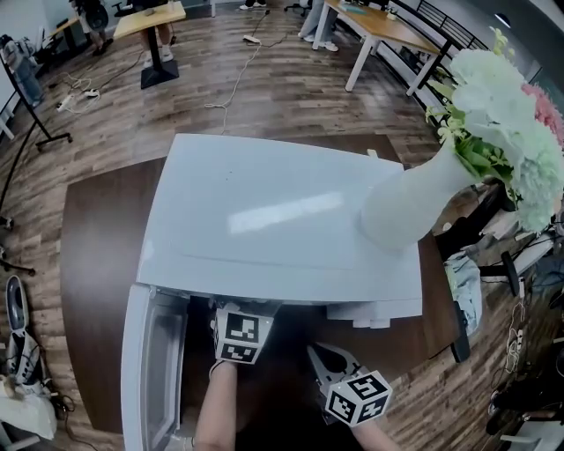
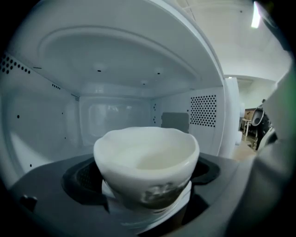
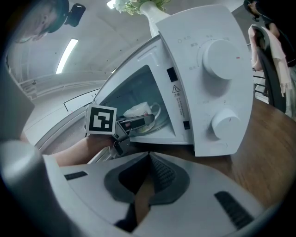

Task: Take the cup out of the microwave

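Right gripper: held low in front of the microwave, above the dark table. Tongs together at the tips, nothing between them.

Left gripper: we see it reaching into the open cavity, its marker cube just under the front edge of the microwave's top. Tongs spread wide. The cup stands between them, and we see a gap on either side, so the pads are not pressing on it.

Cup: white, upright, with a dark print low on its side. It is inside the microwave, near the middle of the cavity floor, resting on something white that we cannot identify. The right gripper view shows its handle turned toward the control panel.

Microwave: white, door swung open on the left. Two round knobs sit one above the other on the panel.

On top, toward its right rear corner: a white vase with white and pink flowers.

Beyond: wood floor and desks.
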